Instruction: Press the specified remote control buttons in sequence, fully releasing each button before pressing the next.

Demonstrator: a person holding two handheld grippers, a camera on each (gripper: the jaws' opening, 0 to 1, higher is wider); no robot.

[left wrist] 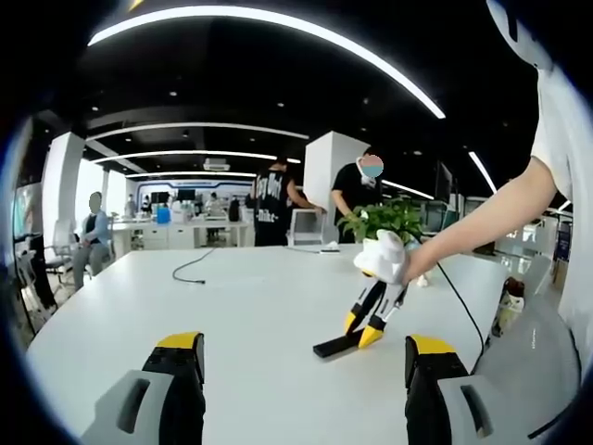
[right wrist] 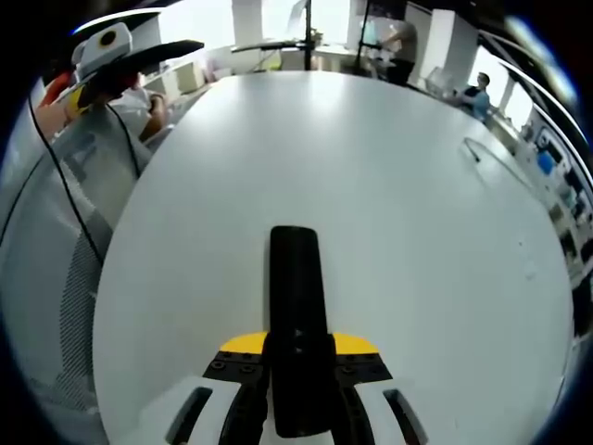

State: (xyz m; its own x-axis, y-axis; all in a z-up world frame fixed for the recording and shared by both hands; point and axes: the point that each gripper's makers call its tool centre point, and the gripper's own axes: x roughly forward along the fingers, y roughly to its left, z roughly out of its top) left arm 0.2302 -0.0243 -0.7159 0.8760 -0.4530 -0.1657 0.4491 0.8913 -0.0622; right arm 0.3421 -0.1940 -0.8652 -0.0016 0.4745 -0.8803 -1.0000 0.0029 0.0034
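A black remote control [left wrist: 334, 348] lies flat on the white table [left wrist: 241, 297], right of centre. My right gripper [left wrist: 369, 326], held by a person's arm coming in from the right, slants down onto the remote's near end. In the right gripper view the remote [right wrist: 295, 297] runs straight forward between the yellow-tipped jaws, and the right gripper [right wrist: 298, 357] is shut on it. My left gripper [left wrist: 306, 371] hovers over the table short of the remote, jaws wide apart and nothing between them. The left gripper [right wrist: 125, 51] also appears at the far upper left of the right gripper view.
A potted plant [left wrist: 384, 222] stands behind the right gripper, and a thin black cable [left wrist: 190, 269] lies on the far left of the table. A small bottle [left wrist: 510, 301] sits by the right edge. People stand at desks beyond the table. A grey mesh chair [right wrist: 65, 306] is beside the table.
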